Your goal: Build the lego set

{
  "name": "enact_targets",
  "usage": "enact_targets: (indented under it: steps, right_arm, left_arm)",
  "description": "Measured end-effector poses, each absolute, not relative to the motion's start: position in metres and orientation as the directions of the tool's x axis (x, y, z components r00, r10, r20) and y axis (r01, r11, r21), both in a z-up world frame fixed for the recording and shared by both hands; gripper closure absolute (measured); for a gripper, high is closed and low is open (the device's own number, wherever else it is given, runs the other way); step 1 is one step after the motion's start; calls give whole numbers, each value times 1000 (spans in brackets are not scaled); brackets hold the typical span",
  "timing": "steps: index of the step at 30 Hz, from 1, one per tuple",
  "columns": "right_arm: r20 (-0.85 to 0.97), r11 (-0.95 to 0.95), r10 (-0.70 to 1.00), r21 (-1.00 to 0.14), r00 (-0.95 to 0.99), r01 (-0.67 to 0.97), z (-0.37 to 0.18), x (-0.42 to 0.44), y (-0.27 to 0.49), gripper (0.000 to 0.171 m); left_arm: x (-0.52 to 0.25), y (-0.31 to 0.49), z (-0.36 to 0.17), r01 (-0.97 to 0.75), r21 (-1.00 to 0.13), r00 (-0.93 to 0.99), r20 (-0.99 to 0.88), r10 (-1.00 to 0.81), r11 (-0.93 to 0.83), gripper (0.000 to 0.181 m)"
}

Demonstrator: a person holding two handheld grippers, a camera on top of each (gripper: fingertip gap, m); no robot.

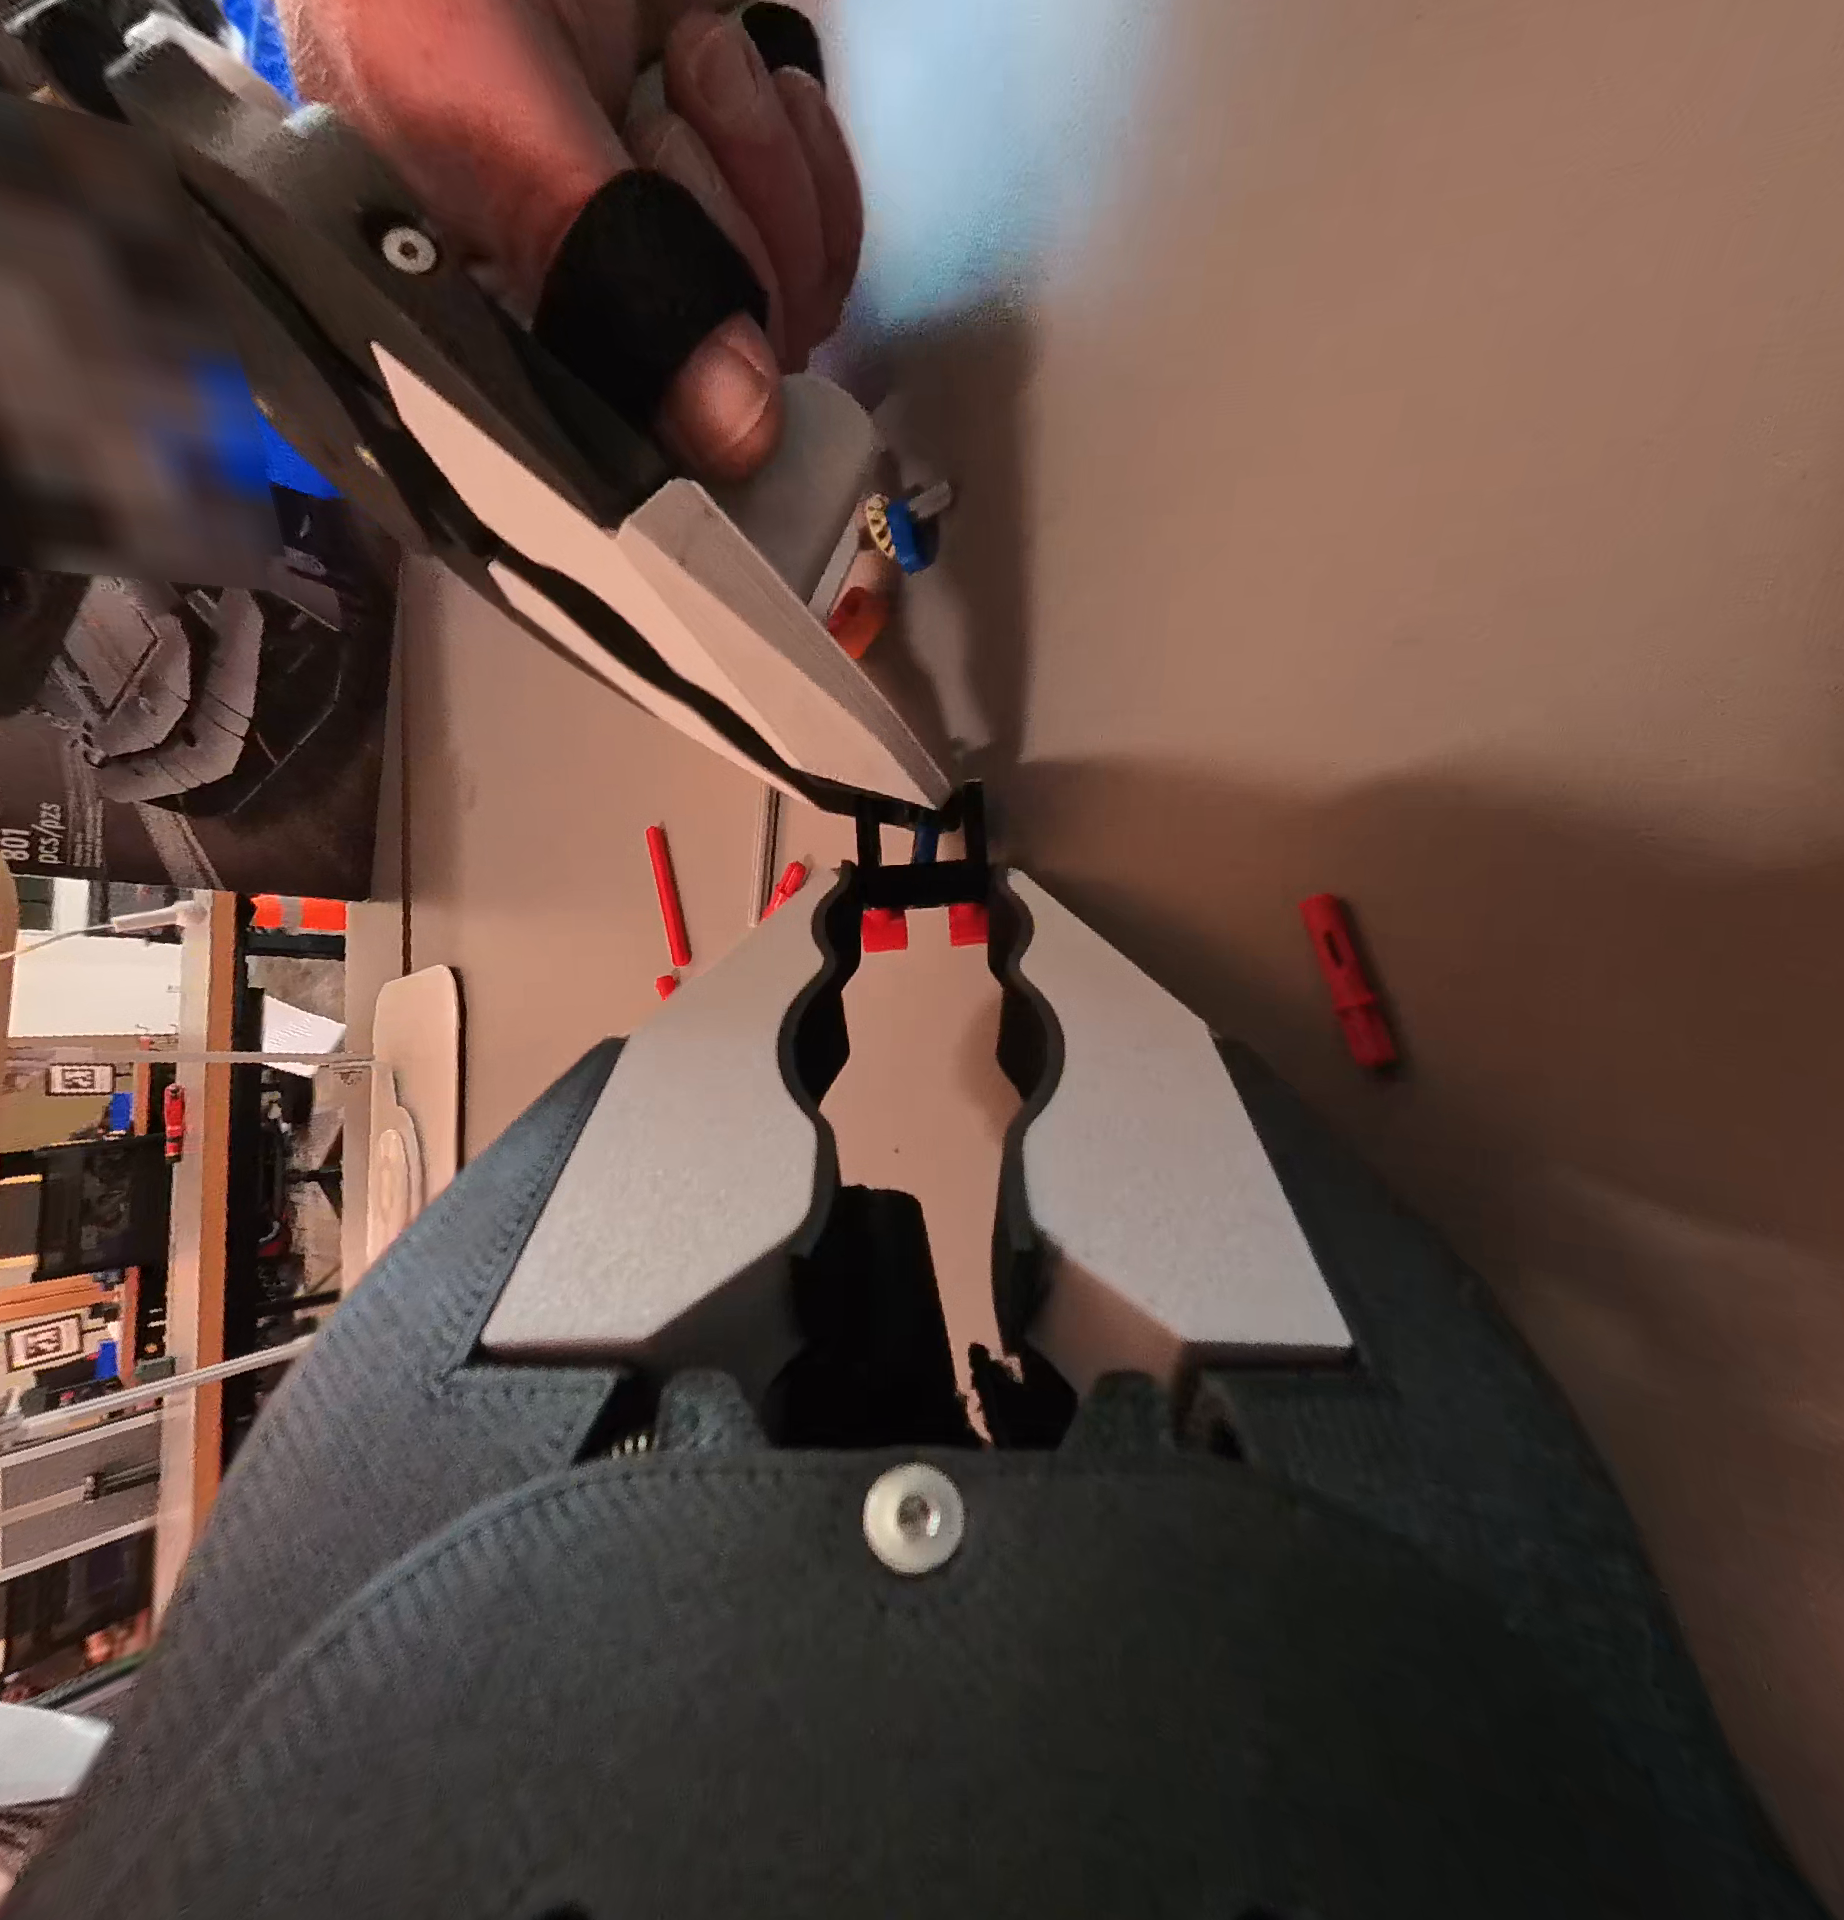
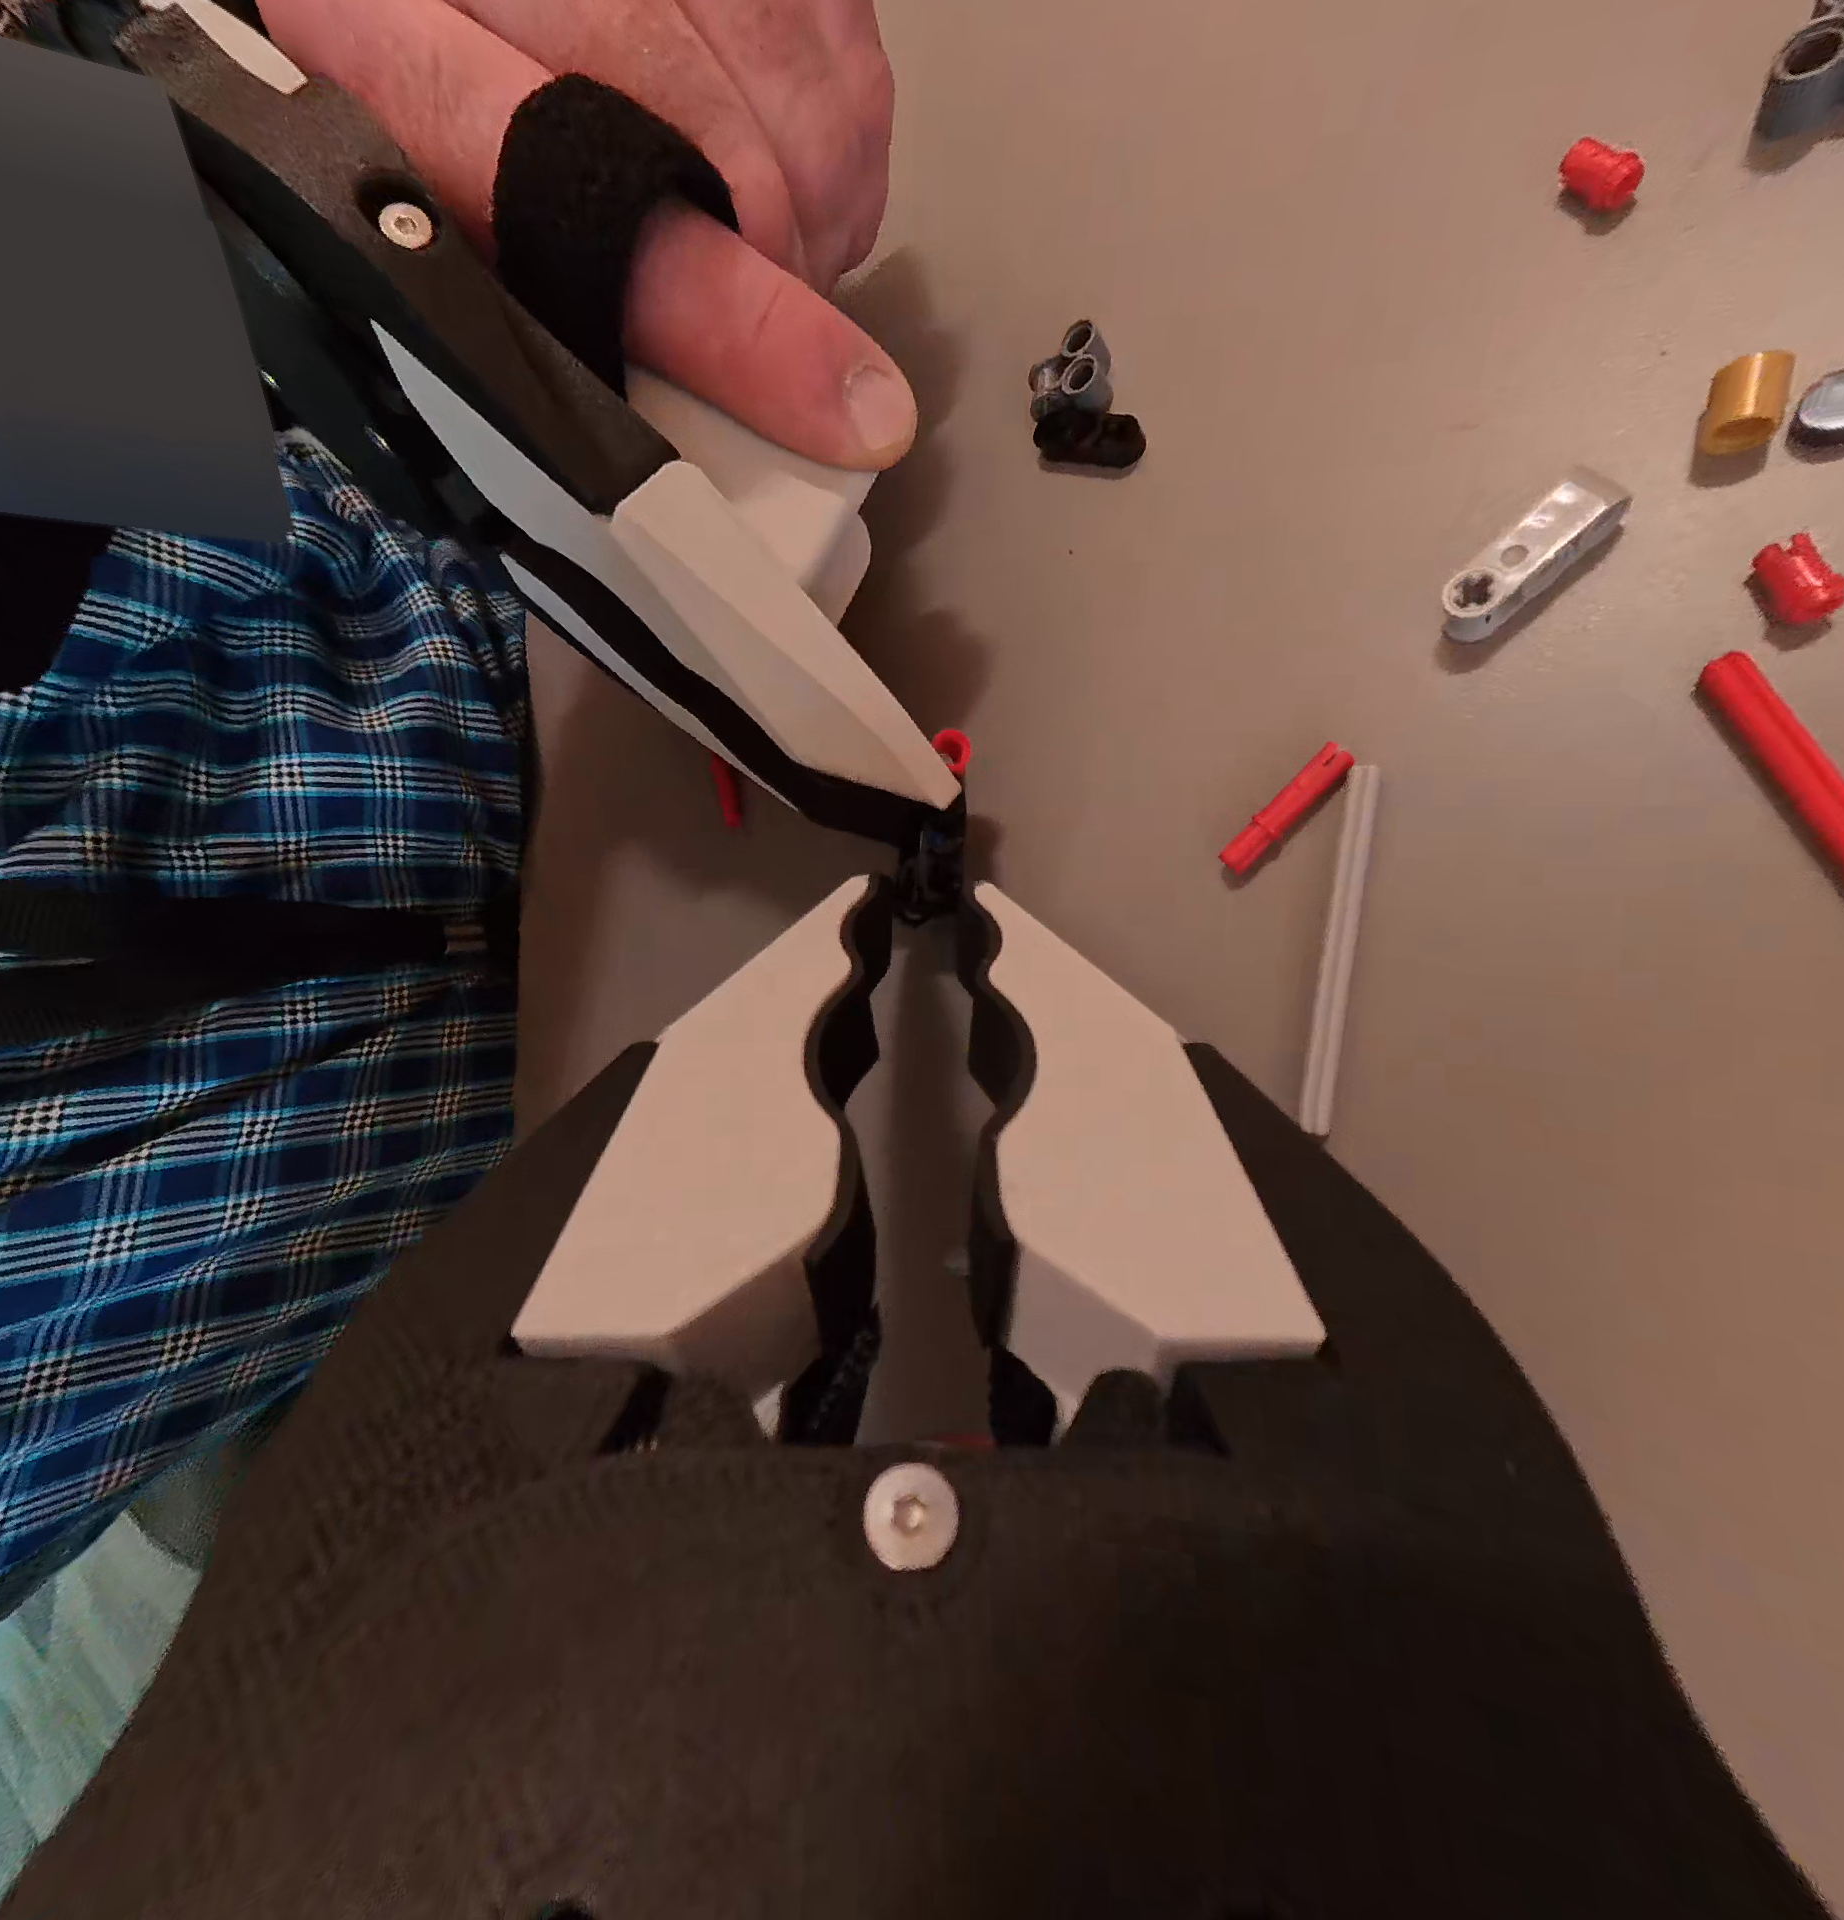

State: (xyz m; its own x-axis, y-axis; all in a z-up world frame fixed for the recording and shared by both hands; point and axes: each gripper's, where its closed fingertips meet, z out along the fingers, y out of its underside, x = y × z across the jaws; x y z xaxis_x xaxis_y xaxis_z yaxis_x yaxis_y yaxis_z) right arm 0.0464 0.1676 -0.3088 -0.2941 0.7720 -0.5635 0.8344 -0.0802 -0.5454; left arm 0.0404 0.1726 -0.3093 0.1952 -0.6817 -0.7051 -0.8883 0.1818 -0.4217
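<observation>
Clamped: left hand-held gripper [image 1: 923,894] on small black plastic Lego frame [image 1: 920,868], right hand-held gripper [image 2: 923,888] pinching its far end, tip to tip.

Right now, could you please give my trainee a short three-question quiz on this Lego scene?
1. True or false: the left claw grips a black frame with red pins.
2. What does the right claw hold? A) gold tube B) small black part C) white rod
3. Beside the white rod lies a short ____ pin.

Key: 1 true; 2 B, the black part; 3 red.
</observation>
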Motion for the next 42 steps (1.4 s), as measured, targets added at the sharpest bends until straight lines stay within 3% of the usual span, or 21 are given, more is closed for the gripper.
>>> enact_targets:
  steps: [11, 42]
  right_arm:
    - [-521, 46, 785, -490, -335, 870, -308, 50, 170, 162]
    - [-488, -145, 843, -609, -224, 780, -308, 34, 175, 160]
  left_arm:
    - [44, 174, -309, -894, -397, 162, -720, -674, 210, 158]
    - [35, 177, -311, -864, -496, 297, -644, -705, 89, 158]
